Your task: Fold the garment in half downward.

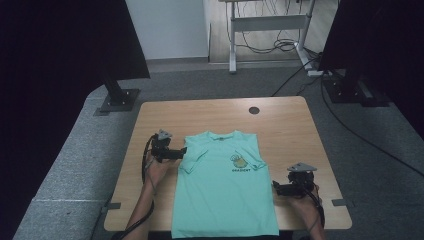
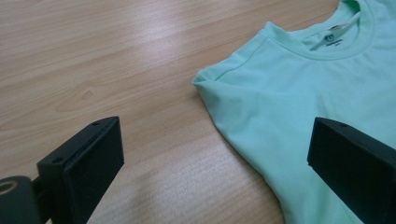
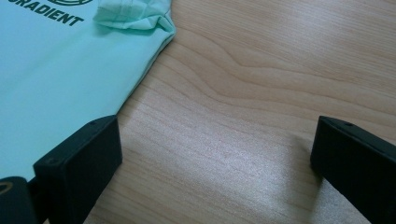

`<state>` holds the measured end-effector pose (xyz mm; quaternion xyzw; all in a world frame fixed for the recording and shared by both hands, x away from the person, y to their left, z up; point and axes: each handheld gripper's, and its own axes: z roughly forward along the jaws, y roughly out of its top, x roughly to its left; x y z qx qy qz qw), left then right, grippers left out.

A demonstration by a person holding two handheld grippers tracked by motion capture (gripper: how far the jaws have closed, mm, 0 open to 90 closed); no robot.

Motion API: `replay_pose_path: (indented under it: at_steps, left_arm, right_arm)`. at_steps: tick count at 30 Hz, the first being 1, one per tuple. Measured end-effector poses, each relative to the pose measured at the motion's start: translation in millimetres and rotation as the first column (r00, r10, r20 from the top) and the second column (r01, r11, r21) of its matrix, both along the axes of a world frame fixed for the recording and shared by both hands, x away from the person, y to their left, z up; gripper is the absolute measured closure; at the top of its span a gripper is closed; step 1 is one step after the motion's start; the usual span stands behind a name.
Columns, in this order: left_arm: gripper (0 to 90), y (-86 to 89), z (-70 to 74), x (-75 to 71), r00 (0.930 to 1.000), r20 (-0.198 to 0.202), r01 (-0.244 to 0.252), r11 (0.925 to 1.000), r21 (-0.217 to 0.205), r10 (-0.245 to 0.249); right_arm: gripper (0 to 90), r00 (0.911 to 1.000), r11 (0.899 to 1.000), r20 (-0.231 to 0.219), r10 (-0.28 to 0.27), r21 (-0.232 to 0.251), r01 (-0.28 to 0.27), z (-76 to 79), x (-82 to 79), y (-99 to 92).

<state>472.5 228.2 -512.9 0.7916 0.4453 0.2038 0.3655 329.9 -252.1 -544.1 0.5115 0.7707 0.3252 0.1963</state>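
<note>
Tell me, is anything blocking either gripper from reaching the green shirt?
Nothing visible. Bare table lies between the open left gripper and the shirt, and likewise beside the open right gripper.

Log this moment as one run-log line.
left hand-held gripper: open, at shirt sleeve | right hand-held gripper: open, beside shirt edge | shirt: flat on table, sleeves folded in

The T-shirt (image 1: 220, 195) is mint green, its chest print (image 1: 239, 161) apparently yellow and green over dark lettering. The table (image 1: 295, 135) is pale wood-grain with one dark round spot near its far edge.
</note>
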Motion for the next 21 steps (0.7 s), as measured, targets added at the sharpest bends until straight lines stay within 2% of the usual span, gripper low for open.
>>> replay_pose_path:
  at_steps: [21]
  left_arm:
    - [8.4,-11.4,-5.2,34.0,0.9998,0.018,0.009,0.9979,0.064,-0.010]
  right_arm:
    - [1.3,1.0000,1.000,0.000,0.000,0.000,0.000,0.0,0.0,0.0]
